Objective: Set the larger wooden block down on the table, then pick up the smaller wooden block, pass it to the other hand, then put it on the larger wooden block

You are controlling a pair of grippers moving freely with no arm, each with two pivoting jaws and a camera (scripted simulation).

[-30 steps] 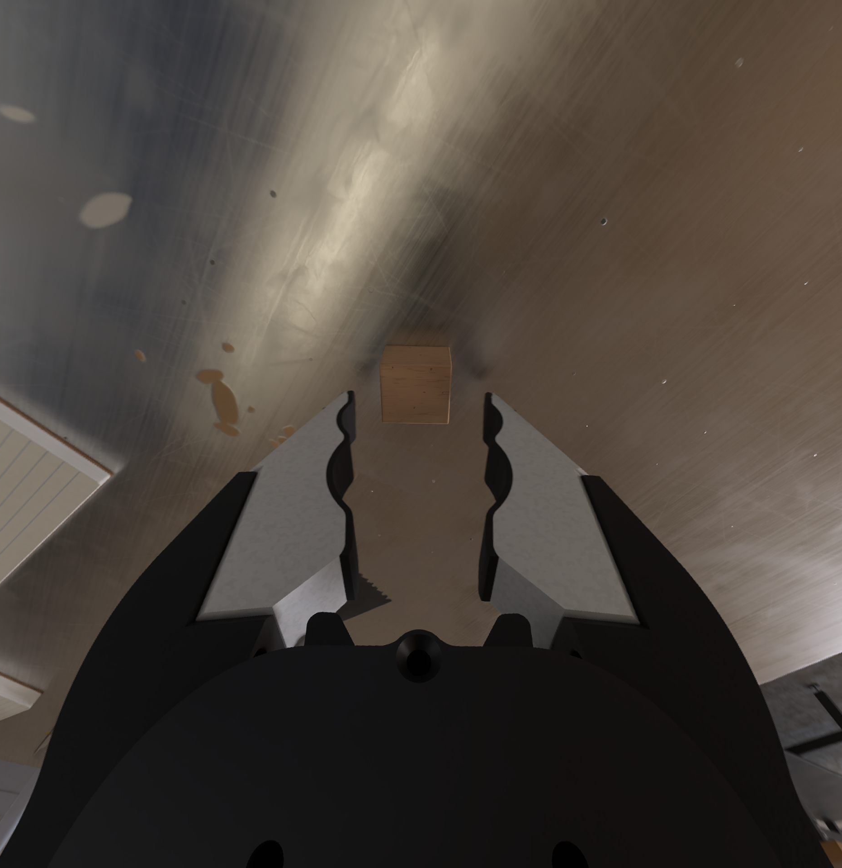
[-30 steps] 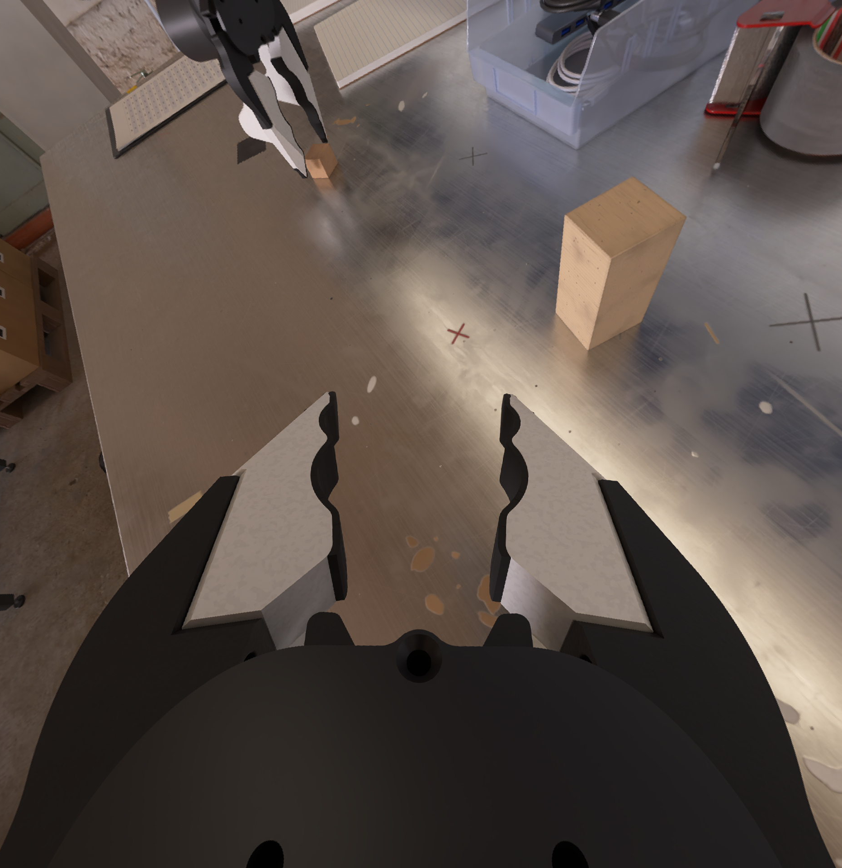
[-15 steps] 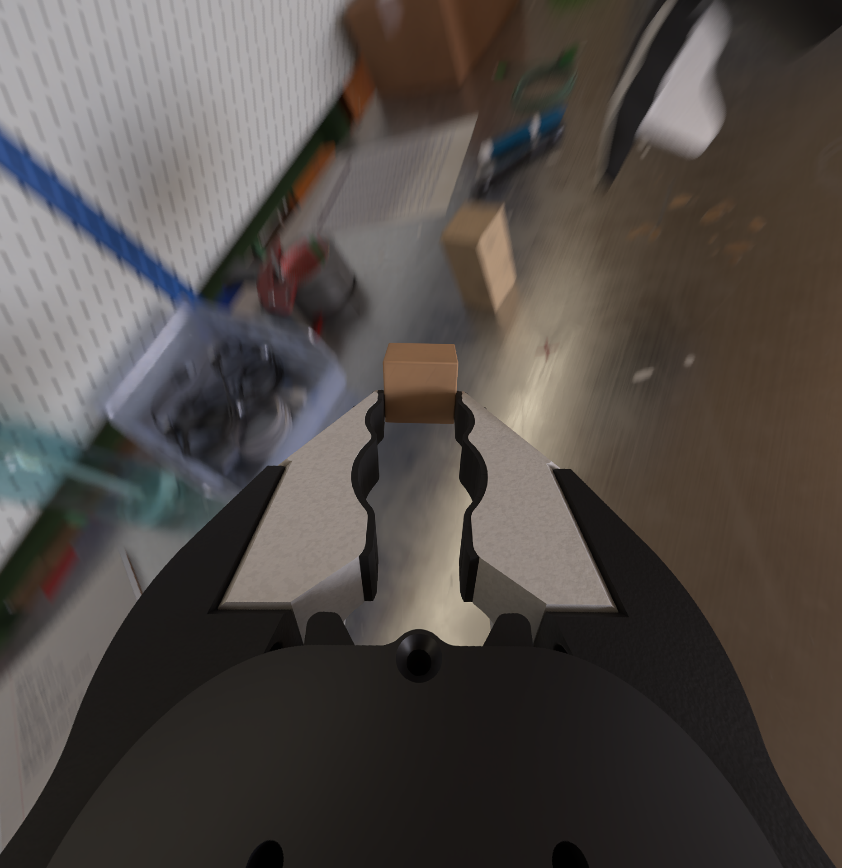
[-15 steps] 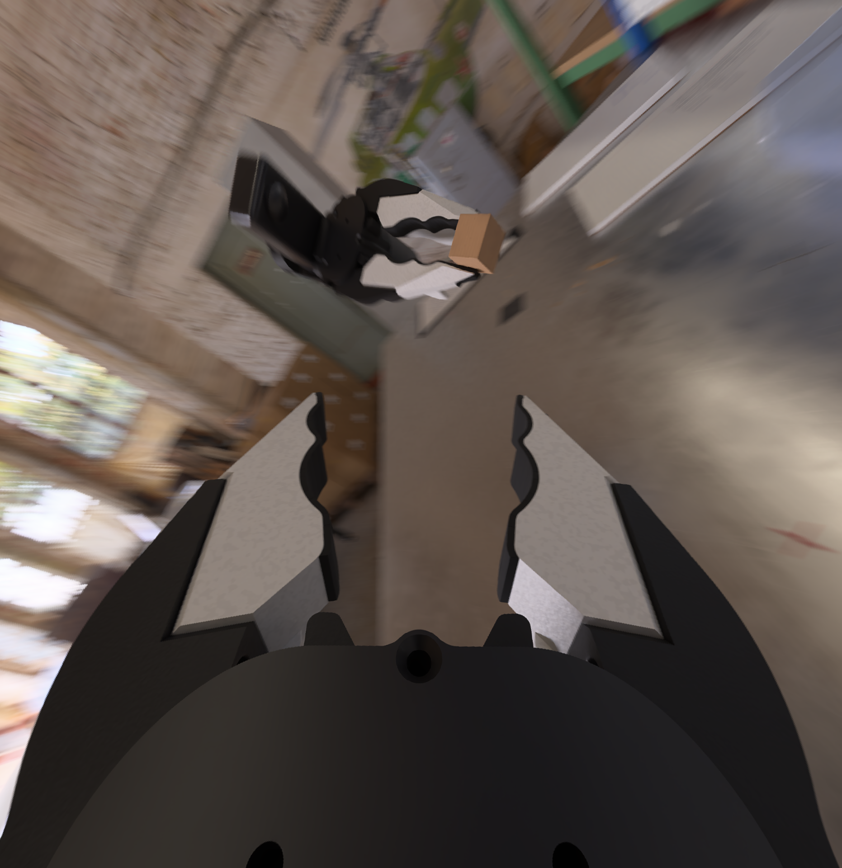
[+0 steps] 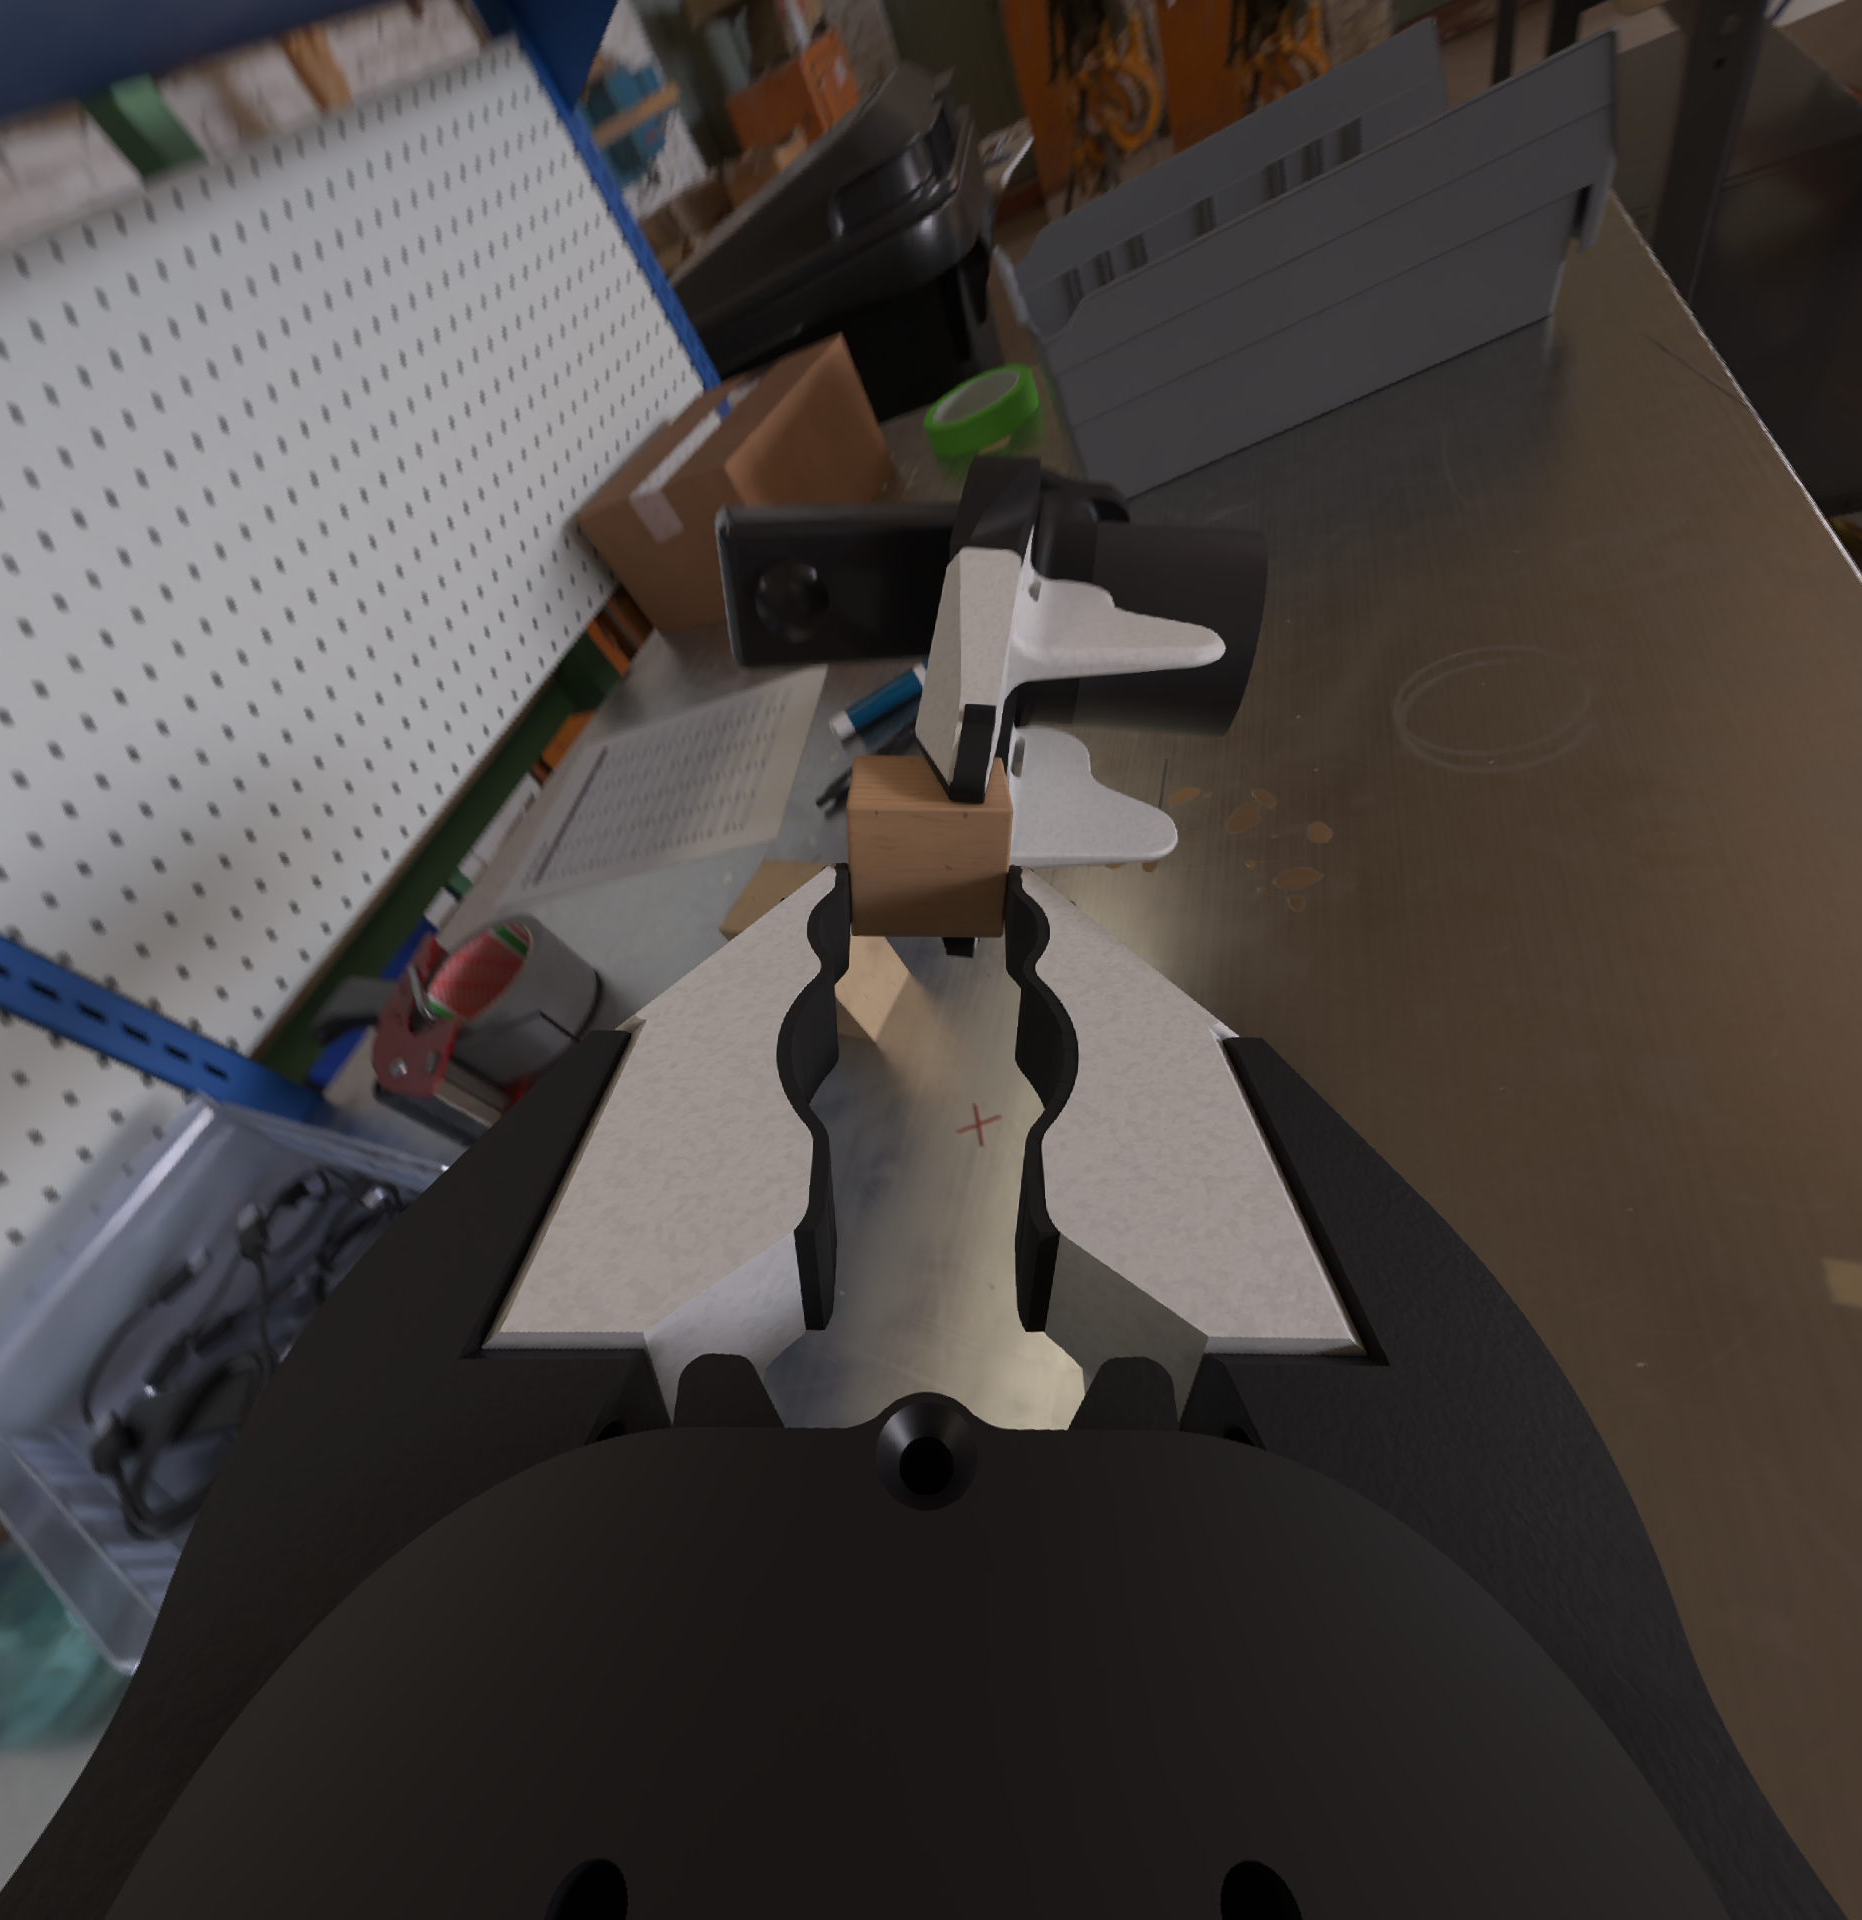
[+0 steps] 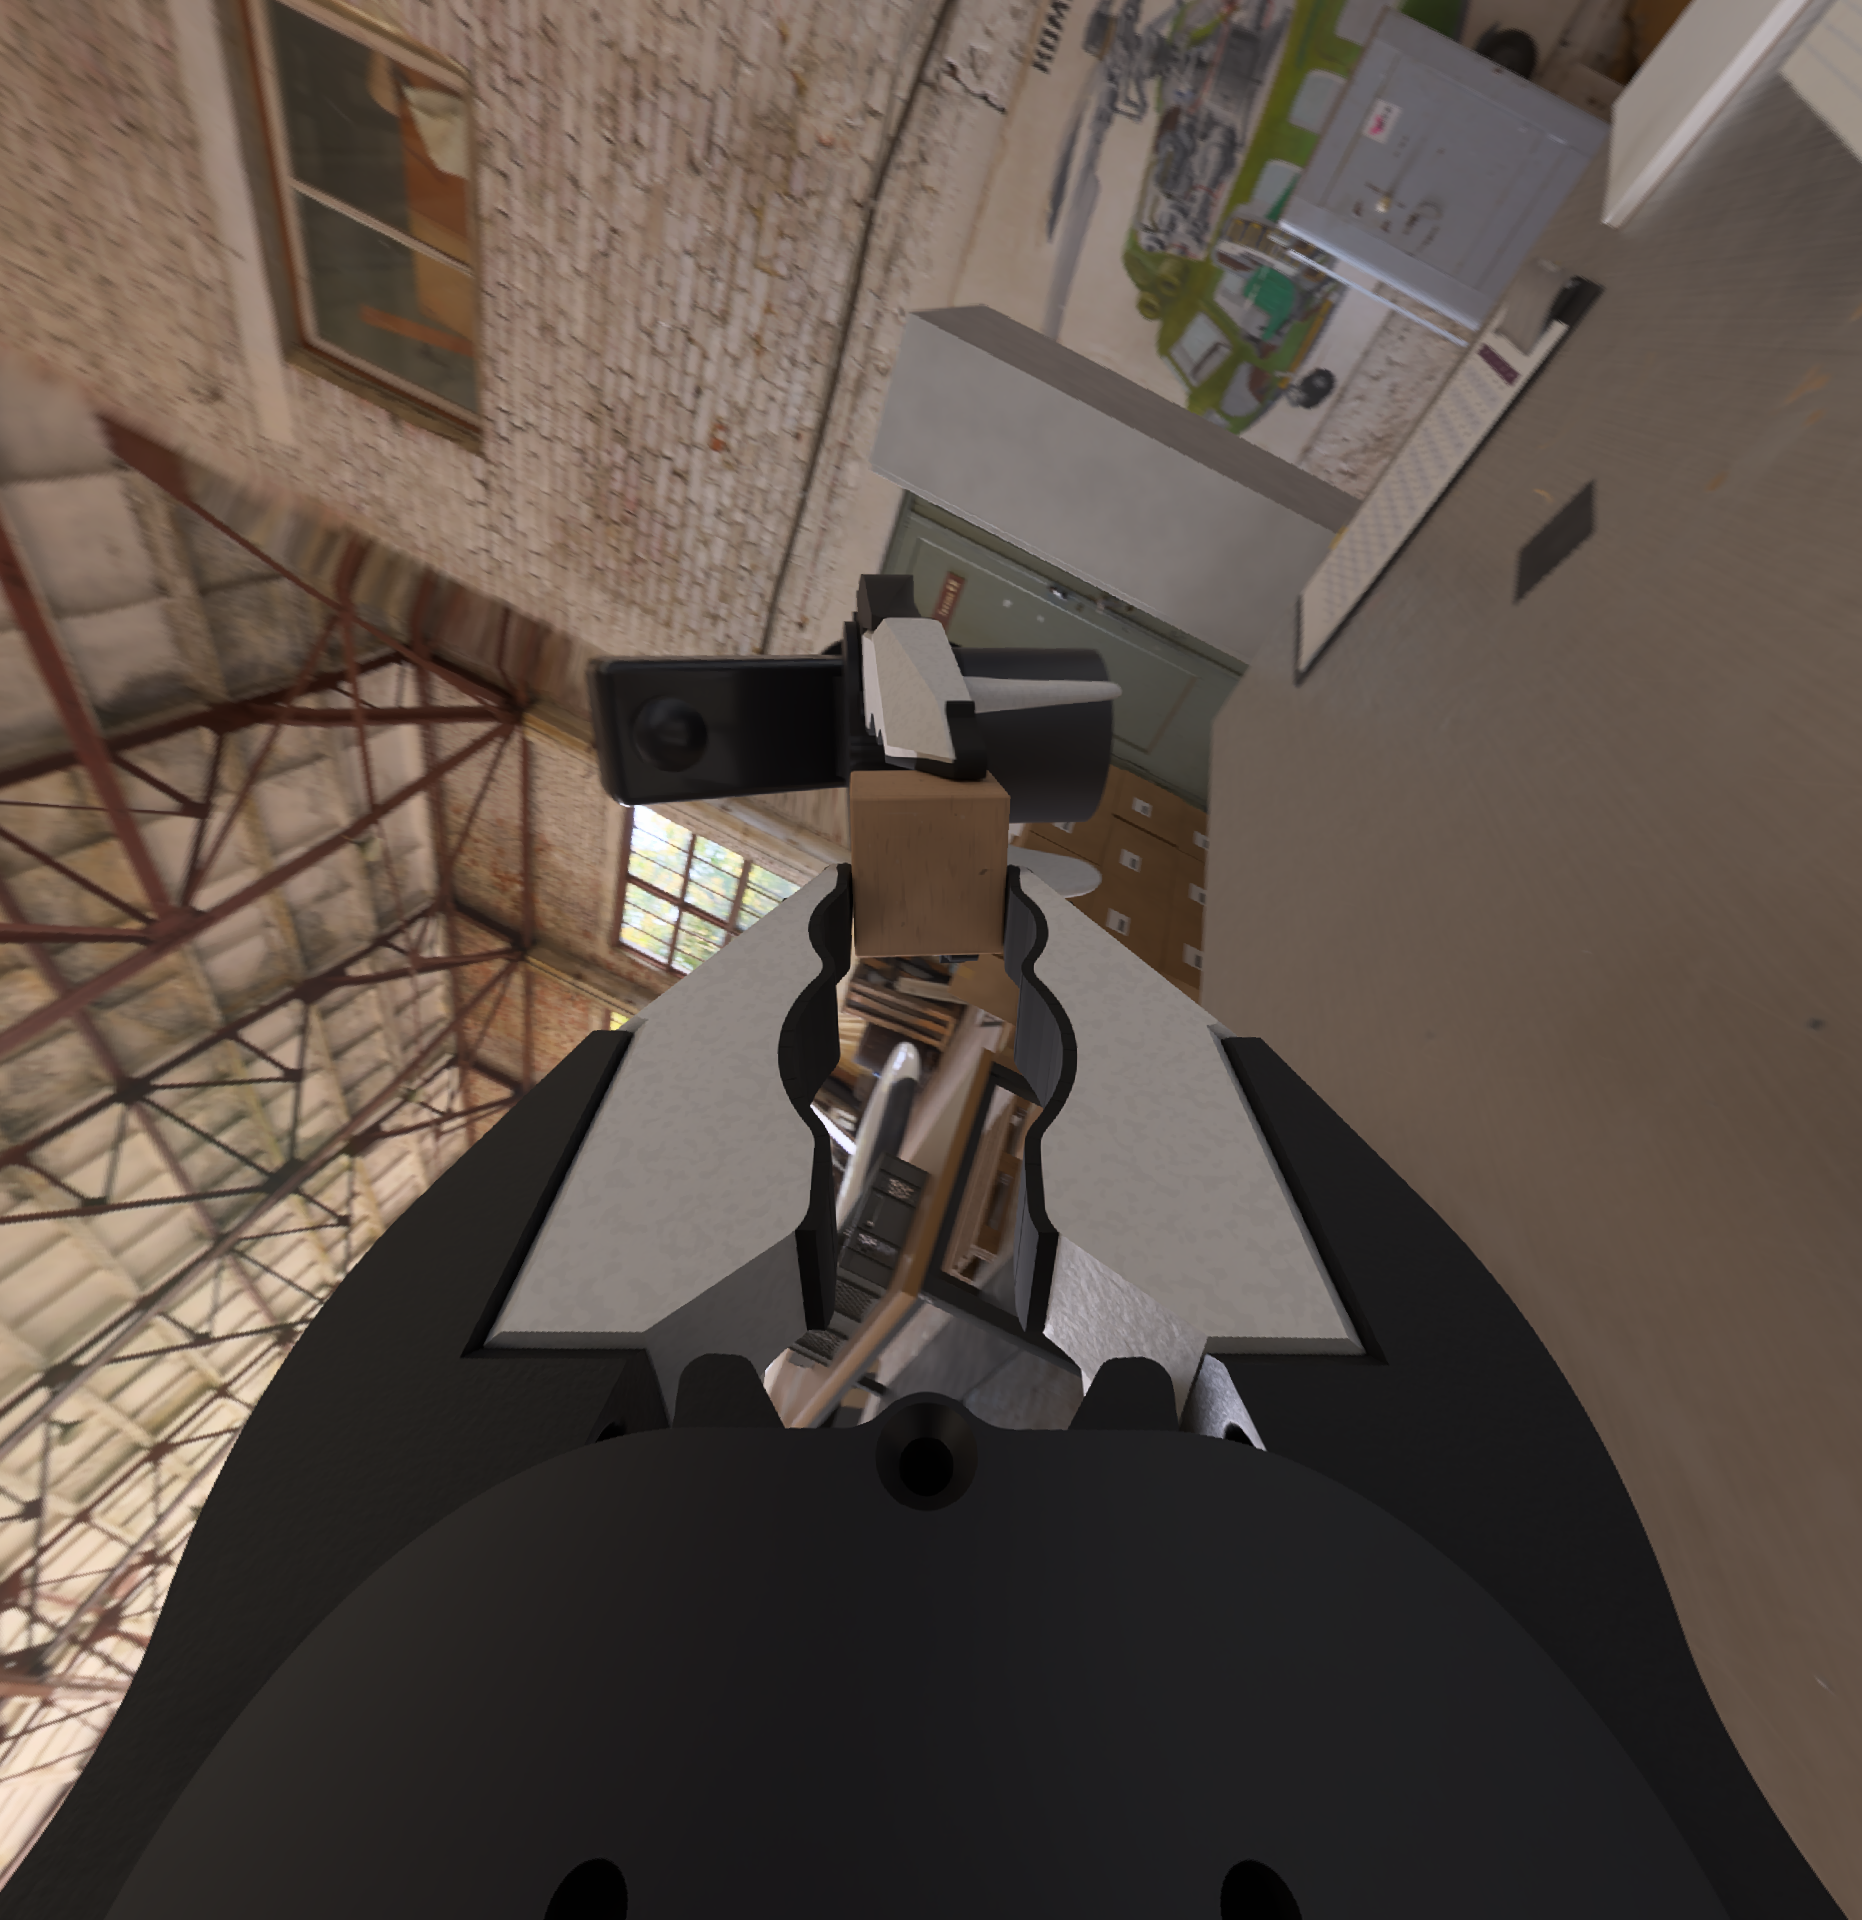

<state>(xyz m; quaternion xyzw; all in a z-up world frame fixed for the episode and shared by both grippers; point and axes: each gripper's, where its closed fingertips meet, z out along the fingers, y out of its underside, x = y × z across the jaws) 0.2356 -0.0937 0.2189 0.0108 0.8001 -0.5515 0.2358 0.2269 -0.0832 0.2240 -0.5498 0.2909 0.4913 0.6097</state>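
The smaller wooden block (image 5: 927, 868) is a light cube held in the air above the metal table (image 5: 1529, 935). My left gripper (image 5: 927, 883) is shut on its two sides. My right gripper faces it from the far side, and its white fingers (image 5: 974, 665) clasp the block's top and bottom. In the right wrist view the block (image 6: 927, 883) sits between my right gripper's (image 6: 929, 883) closed fingertips, with the left gripper's body (image 6: 719, 732) behind it. The larger wooden block (image 5: 873, 1000) stands on the table below, mostly hidden by my left fingers.
A white pegboard (image 5: 283, 468) lines the left side. Cardboard boxes (image 5: 740, 488), a green tape roll (image 5: 981, 410), a grey tray rack (image 5: 1322, 270), a red tape dispenser (image 5: 470, 997) and a clear bin of cables (image 5: 179, 1299) stand along the back. A red cross (image 5: 977, 1124) marks the table.
My left gripper closed on the smaller block, lifted it off the table and swung toward the right gripper. My right gripper rose, turned to meet it and closed on the block.
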